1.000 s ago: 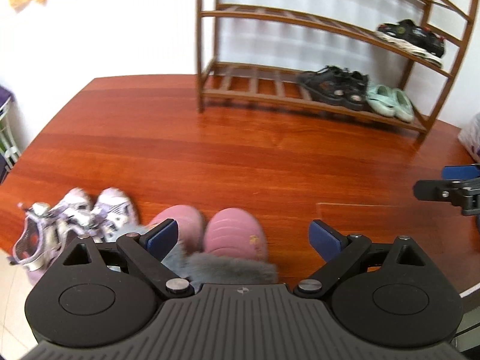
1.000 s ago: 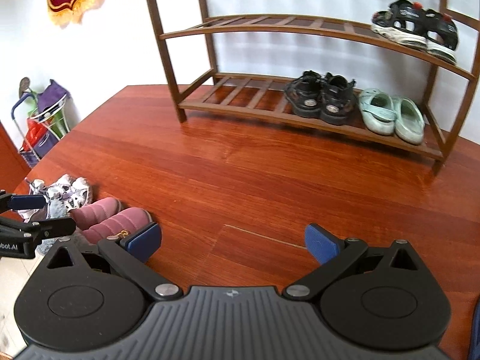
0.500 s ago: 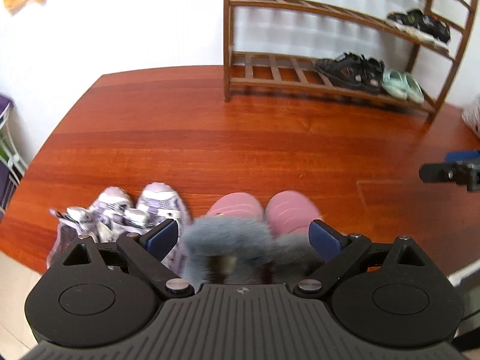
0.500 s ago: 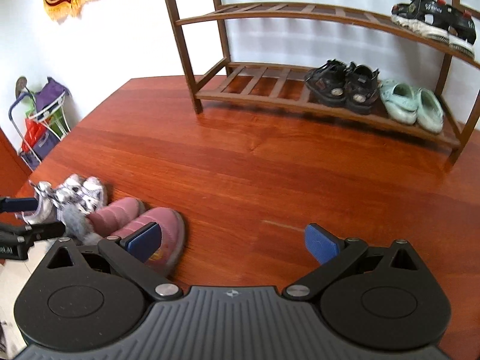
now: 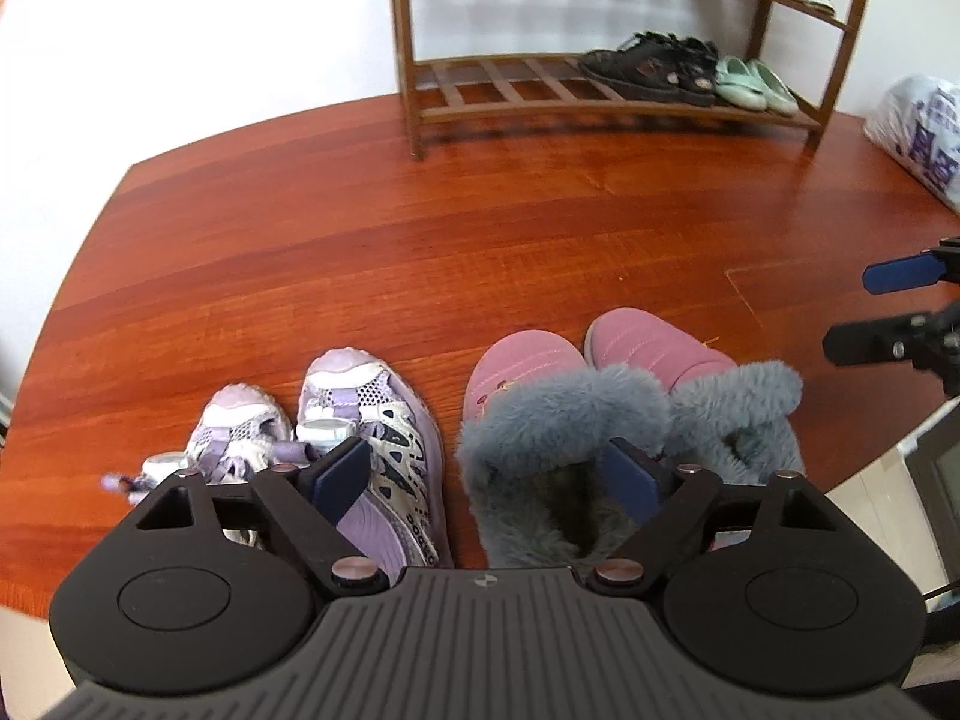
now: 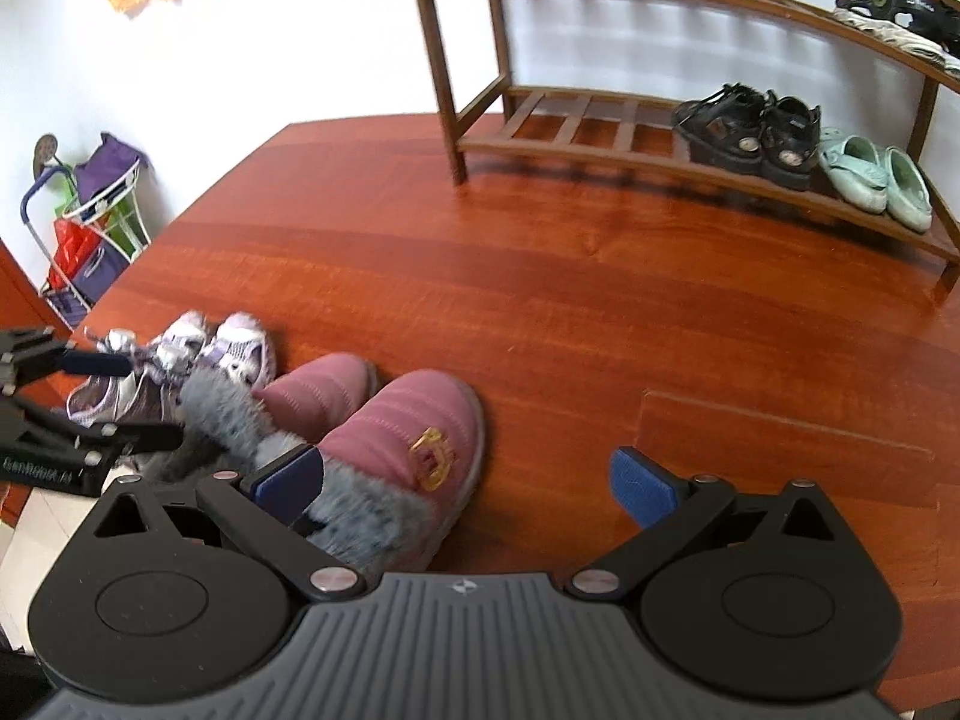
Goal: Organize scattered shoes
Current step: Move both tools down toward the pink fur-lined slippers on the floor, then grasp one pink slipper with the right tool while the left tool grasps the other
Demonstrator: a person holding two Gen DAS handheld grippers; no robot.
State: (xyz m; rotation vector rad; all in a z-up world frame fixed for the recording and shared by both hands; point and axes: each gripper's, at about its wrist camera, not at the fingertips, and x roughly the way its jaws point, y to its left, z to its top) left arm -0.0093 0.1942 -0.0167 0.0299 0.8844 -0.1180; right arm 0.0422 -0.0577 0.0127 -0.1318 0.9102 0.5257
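While both hand-held grippers hang low over the near edge of the floor, neither has hold of anything. Left hand-held gripper (image 5: 489, 477): jaws spread wide, one pad above the purple sneaker pair (image 5: 336, 420), the other over the fur collar of the left pink boot (image 5: 528, 372); whether that pad touches the fur, I cannot tell. Right hand-held gripper (image 6: 465, 486): jaws equally wide, left pad over the grey fur of the right pink boot (image 6: 414, 432), right pad over bare wooden floor (image 6: 540, 300).

Position of task items: pink fur-lined boots side by side, toes toward the shoe rack (image 6: 600, 144); sneakers just beside them on the left, also paired. Both pairs stand on the floor, well apart from the rack.

Judgement on step: the grippers look lined up for a grasp on the boots, one each. A pickup would call for each gripper to close on a boot's collar or upper; the fur is soft and may slip or compress.

Mid-distance: open floor, nothing lying in the way to the rack.

Far: lower shelf holds black sandals (image 6: 750, 132) and mint clogs (image 6: 876, 180) at its right end; the left part of that shelf is bare slats. Another dark pair (image 6: 900, 6) sits on the shelf above. Trolley (image 6: 90, 222) at the far left wall, a white bag (image 5: 918, 132) at the far right.
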